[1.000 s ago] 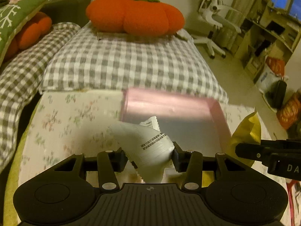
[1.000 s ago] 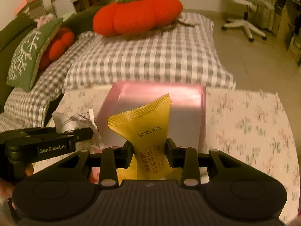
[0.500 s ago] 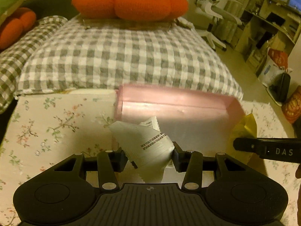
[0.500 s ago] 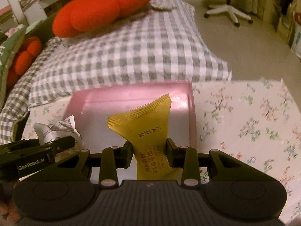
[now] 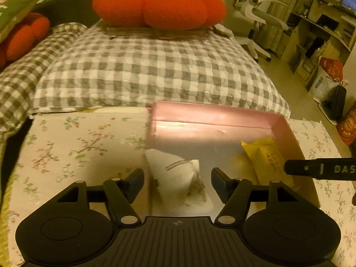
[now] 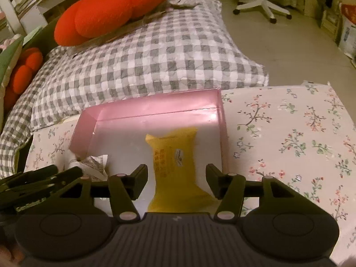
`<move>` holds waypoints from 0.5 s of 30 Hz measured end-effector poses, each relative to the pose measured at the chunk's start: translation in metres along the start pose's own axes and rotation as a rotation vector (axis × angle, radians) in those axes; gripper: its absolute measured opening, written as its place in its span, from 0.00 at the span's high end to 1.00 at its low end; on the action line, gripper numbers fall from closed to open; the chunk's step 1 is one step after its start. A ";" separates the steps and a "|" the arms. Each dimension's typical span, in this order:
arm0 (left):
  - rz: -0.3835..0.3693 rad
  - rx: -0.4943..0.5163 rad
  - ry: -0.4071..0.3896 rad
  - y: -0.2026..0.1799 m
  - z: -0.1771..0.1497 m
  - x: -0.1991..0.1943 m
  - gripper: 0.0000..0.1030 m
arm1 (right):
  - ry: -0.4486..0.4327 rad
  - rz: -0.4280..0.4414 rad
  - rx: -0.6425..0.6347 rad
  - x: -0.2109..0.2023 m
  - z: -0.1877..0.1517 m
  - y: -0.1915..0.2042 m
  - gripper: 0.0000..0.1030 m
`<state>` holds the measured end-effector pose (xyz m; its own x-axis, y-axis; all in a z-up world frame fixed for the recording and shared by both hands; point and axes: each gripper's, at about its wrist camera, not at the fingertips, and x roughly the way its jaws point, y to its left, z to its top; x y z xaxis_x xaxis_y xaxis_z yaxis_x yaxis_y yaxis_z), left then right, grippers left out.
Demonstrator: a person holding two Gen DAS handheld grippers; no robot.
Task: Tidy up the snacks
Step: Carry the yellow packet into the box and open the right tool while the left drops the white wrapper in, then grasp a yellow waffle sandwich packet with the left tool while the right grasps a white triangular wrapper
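The left gripper point(image 5: 177, 179) sits low in the centre of its view, jaws opening, pads clear of the white snack packet point(image 5: 175, 175) that lies between them on the floor of the pink box point(image 5: 213, 113), near the box's left wall. The right gripper point(image 6: 176, 179) is likewise low and central in its own view, jaws opening, with the yellow snack packet point(image 6: 173, 155) lying flat between its fingers but not pressed by either pad; it rests toward the right side of the box point(image 6: 155, 106).

The step in hand looks like the release of both packets into the box. To do it well, let the jaws part fully before any lift, so no crimped edge catches on a pad and drags the packet back out. Then draw each gripper straight up and back, keeping clear of the box walls, which look light and easy to shove across the floral cloth point(image 6: 289, 133). The two grippers are close together at the left of the right wrist view, so withdraw them apart, not across each other.
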<state>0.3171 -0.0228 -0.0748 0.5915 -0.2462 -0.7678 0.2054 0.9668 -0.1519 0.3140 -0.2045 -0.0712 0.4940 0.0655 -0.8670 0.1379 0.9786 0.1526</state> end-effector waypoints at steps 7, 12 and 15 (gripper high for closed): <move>0.011 -0.029 -0.017 0.009 0.003 -0.033 0.30 | -0.010 0.020 0.017 -0.034 -0.009 0.005 0.38; 0.011 -0.042 0.002 0.012 -0.006 -0.060 0.29 | 0.005 0.039 0.009 -0.059 -0.020 0.020 0.33; 0.006 -0.060 0.022 0.014 -0.015 -0.073 0.29 | 0.019 0.047 0.000 -0.073 -0.030 0.028 0.31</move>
<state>0.2654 0.0101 -0.0306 0.5749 -0.2398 -0.7823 0.1547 0.9707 -0.1838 0.2563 -0.1765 -0.0176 0.4837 0.1153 -0.8676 0.1145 0.9744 0.1934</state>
